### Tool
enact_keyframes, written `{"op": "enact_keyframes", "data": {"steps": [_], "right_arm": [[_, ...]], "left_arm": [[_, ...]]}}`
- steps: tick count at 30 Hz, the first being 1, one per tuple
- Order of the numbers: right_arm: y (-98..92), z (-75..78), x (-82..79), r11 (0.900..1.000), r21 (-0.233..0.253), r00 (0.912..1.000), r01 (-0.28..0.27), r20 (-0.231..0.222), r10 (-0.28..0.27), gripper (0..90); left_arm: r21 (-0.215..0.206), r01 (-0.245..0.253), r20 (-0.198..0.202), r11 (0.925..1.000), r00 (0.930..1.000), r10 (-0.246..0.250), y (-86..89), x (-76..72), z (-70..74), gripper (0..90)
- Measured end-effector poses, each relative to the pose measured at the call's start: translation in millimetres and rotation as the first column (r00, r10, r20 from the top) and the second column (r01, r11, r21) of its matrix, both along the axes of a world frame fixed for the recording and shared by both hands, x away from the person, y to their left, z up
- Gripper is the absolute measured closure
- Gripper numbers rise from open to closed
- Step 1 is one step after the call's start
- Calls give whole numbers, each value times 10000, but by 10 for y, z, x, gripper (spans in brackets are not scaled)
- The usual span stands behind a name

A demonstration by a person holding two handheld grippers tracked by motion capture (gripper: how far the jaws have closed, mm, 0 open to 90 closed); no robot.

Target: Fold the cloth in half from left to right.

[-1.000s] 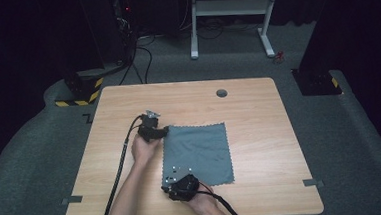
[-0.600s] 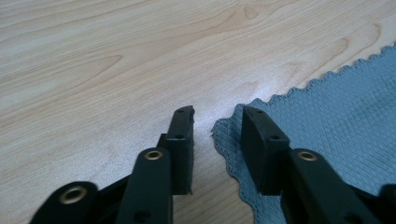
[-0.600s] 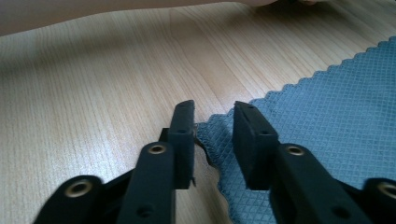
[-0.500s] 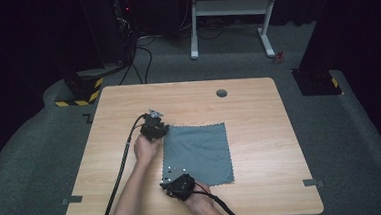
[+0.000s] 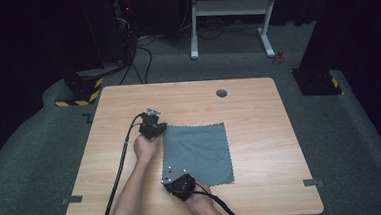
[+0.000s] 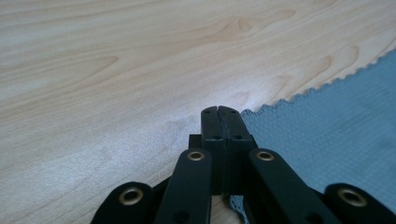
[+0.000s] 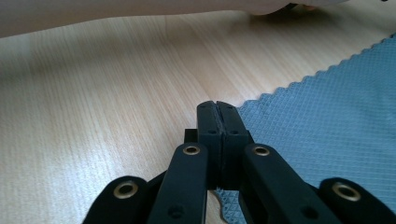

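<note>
The grey cloth (image 5: 198,153) lies flat on the wooden surface (image 5: 258,108), a little toward the person's side of centre, its longer sides running from 12 to 6 o'clock and its zigzag-cut edges square to the surface.

The left tongs (image 5: 156,131) sit at the cloth's far-left corner, about 10 o'clock from its middle. In the left gripper view the left tongs (image 6: 218,110) are pressed fully together, with the corner of the cloth (image 6: 327,135) reaching in against their right flank and some fabric showing beneath them (whether a fold is actually pinched between them I cannot tell).

The right tongs (image 5: 168,175) are at the near-left corner, about 7 o'clock from the cloth's middle. In the right gripper view the right tongs (image 7: 217,105) are likewise closed tight, the cloth (image 7: 327,126) lying to their right and a scrap of it visible under the linkage; again the grip itself is hidden.

So both tongs stand on the cloth's left edge, one at each end, and the whole sheet stretches away toward 3 o'clock. A fold would likely carry that edge across to the right.

Nothing blocks that path: the small round grommet (image 5: 221,92) sits well apart at 12 o'clock. The left forearm (image 7: 140,14) lies close alongside the left edge.
</note>
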State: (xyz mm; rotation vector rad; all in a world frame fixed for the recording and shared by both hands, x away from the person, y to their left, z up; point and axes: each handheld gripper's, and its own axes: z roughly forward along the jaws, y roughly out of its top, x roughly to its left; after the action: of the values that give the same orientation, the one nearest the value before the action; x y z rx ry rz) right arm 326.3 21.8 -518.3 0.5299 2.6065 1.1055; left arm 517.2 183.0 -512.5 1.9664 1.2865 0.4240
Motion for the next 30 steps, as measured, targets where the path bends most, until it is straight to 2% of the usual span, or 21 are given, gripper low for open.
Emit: {"op": "enact_keyframes", "data": {"steps": [4, 8, 15, 21, 26, 30], "right_arm": [[-25, 49, -9, 9999, 129, 10000, 11, 85, -12, 900], [-41, 73, -21, 9997, 232, 10000, 3, 98, -5, 900], [-39, 138, -30, 9992, 405, 9998, -8, 192, 0, 900], [-12, 200, -37, 9975, 703, 9999, -121, 79, 115, 900], [21, 285, -37, 9921, 1204, 9994, -338, 36, 336, 900], [8, 312, -32, 9886, 1441, 9990, -427, -28, 436, 900]], "left_arm": [[-384, 15, 208, 9993, 9998, -7, 22, -14, 97, 900], [-187, 173, 271, 9997, 9995, -168, 33, -18, 151, 900], [-422, 85, 111, 9991, 9999, -80, 56, -4, 169, 900], [-206, 93, 213, 9997, 9997, -89, 159, -37, 268, 900], [-71, 8, 319, 10000, 9995, -5, 241, -86, 371, 900], [-47, 0, 255, 10000, 9997, 1, 213, -97, 378, 900]]}}
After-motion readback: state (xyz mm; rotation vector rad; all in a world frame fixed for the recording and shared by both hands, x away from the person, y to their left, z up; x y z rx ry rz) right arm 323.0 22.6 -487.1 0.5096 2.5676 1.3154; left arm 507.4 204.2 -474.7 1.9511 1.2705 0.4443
